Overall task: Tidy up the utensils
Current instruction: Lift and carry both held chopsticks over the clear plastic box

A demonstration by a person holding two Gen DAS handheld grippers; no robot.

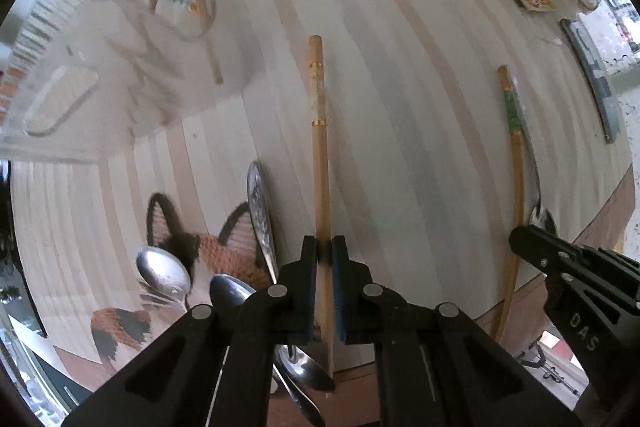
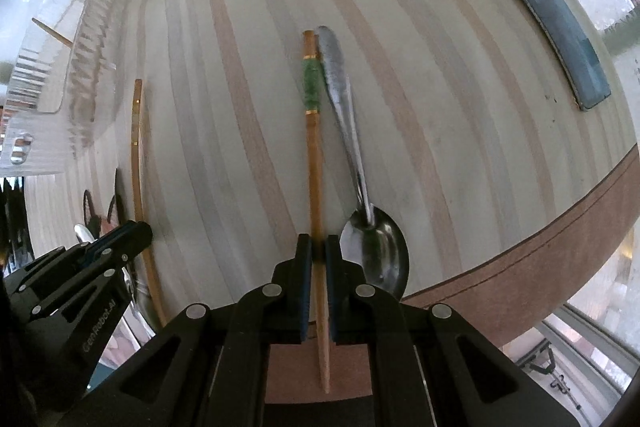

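Chopsticks lie on the striped table (image 1: 400, 87), and each gripper is clamped on one. The left gripper (image 1: 324, 251) pinches the white-banded chopstick (image 1: 319, 131) near its thin end; spoons (image 1: 164, 273) and a cat-face mat (image 1: 224, 251) sit just to its left. The right gripper (image 2: 319, 247) pinches the green-banded chopstick (image 2: 312, 131), which lies touching or just beside a spoon (image 2: 360, 163). A clear holder (image 1: 132, 39) with more chopsticks stands well off, at far left.

The step looks like lifting both sticks for the holder. Done well, each lift should go straight up, since a low grip lets the long end swing. The right one should rise cleanly so the neighbouring spoon is not dragged along. Tips should be steadied before aiming at the holder.
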